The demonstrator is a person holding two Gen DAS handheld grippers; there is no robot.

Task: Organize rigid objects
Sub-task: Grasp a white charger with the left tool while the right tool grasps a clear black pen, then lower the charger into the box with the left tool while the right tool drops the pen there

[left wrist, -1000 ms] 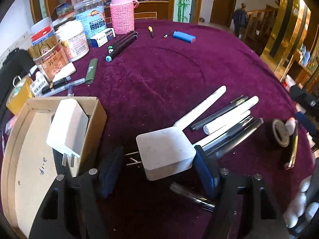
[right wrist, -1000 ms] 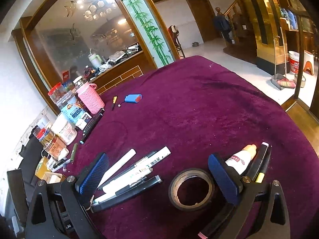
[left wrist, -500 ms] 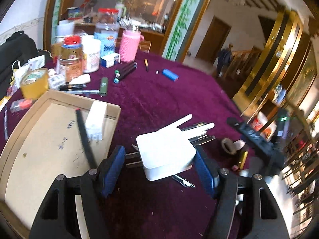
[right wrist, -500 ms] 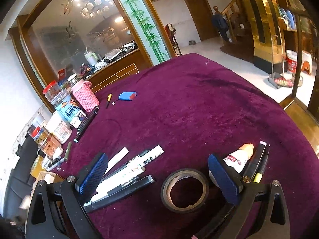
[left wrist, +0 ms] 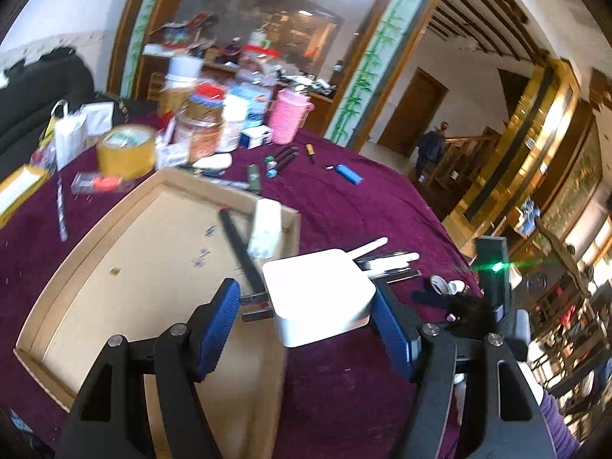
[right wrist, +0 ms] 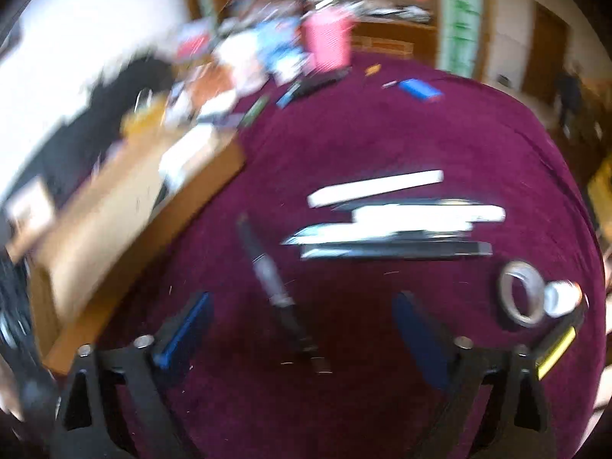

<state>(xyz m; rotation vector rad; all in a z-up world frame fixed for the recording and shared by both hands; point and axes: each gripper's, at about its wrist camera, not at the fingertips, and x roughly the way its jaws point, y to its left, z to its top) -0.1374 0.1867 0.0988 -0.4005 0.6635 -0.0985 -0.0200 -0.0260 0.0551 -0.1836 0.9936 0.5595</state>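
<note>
Purple cloth [right wrist: 382,126] covers the table. Left gripper [left wrist: 306,317] clamps a white charger [left wrist: 317,294], raised beside the cardboard tray [left wrist: 126,267]. Right gripper [right wrist: 302,321] has just been closing, nothing gripped; a dark pen [right wrist: 275,287] lies between its jaws. Farther off lie pens [right wrist: 390,222].

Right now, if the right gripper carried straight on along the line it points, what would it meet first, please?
Most likely the dark pen lying slantwise on the purple tablecloth, between the right gripper's open jaws. The picture is blurred, so depth is uncertain.
</note>
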